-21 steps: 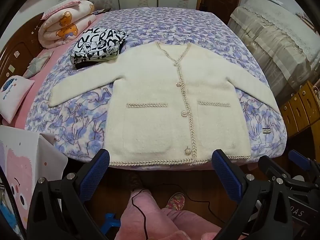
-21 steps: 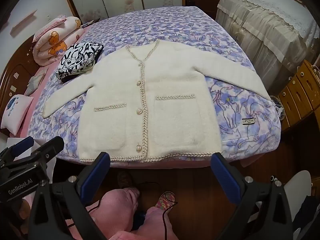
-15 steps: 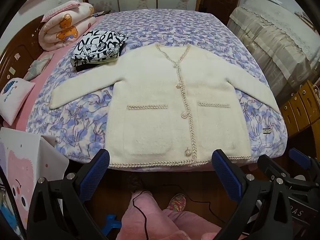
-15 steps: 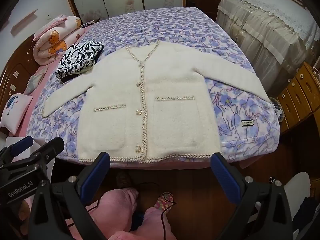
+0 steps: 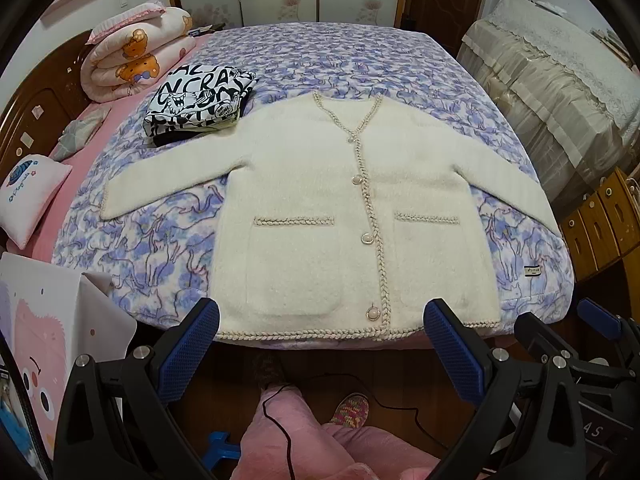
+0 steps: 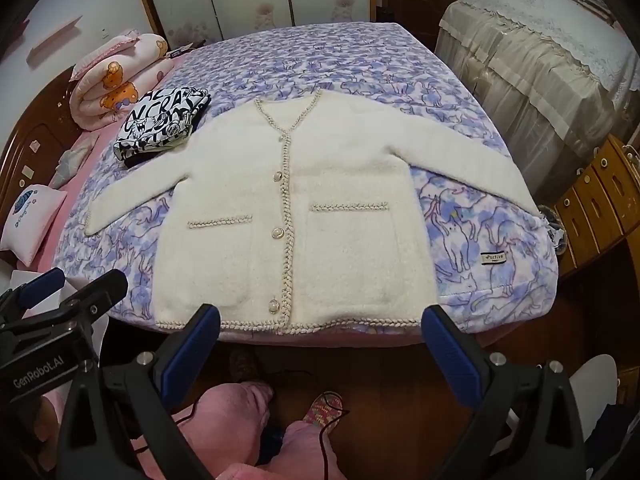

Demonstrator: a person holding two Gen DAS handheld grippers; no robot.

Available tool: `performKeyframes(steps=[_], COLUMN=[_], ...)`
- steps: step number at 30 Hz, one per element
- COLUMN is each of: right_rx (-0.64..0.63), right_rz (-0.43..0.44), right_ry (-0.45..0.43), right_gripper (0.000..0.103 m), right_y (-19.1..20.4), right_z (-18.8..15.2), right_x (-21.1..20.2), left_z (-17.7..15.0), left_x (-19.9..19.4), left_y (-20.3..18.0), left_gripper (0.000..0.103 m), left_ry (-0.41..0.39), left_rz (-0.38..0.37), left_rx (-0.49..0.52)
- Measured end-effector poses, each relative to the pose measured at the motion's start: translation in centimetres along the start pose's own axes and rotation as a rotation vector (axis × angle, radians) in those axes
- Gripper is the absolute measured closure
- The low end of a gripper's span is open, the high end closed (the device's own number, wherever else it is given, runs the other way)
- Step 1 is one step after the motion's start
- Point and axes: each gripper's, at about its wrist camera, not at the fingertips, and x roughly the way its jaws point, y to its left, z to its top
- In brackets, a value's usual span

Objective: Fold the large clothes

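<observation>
Cardigan dead ahead of you, cream and fluffy, spread face-up across the near end of the bed, and both your tools are off it. Your left hand-held gripper hangs at the bottom of its frame with its blue pads spread wide, gripping nothing, just short of the braided hem. Your right hand-held gripper is the same story: released, pads far apart, poised over the floor in front of the hem. Each tool shows in the other's view, yours on the left at the lower left of the right-wrist frame, the right one at the lower right edge of the left-wrist frame.

Look past the pads: the cardigan is buttoned, four pearly buttons running down the braided placket, two patch pockets flat on the front. One sleeve angles out toward the left of the frame; the other sleeve runs to the right edge of the bed.

Just beyond the left sleeve, a folded black-and-white printed garment sits touching the shoulder area. Upper left, a rolled pink quilt with bears; a small pink pillow at the left edge.
</observation>
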Motion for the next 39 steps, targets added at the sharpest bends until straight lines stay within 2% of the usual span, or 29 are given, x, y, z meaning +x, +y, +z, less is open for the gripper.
performKeyframes(steps=[14,20,24,32,35,39], right_rx=[-0.020,-0.029,-0.041,-0.071,-0.093,-0.095], right_rz=[0.037,0.047,0.054,0.063,0.055,0.054], right_ry=[-0.066,-0.119,-0.137,-0.163,-0.172,-0.158], right_gripper=[0.002,0.002,0.002,0.002,0.002,0.002], right_y=[-1.9,-2.6,-2.8,-1.6,-0.4,1.5], right_z=[1.8,2.9,3.7,5.0,5.4,6.6], right_x=[-0.2,-0.6,-0.4,-0.1,0.1,1.0], left_z=[1.4,2.2,3.0,4.8,5.7,7.1], left_x=[-0.4,-0.1,0.1,0.5,1.1,2.3], left_y=[-1.4,-1.6,-1.6,-0.2,1.1,3.0], left_gripper=[0.002,0.002,0.002,0.002,0.002,0.002], left_ry=[-0.034,-0.044,-0.049,-0.073,-0.082,-0.064], left_rz=[0.013,0.019,0.045,0.040,-0.004,-0.025], left_rx=[-0.010,-0.029,-0.042,-0.061,-0.071,-0.067])
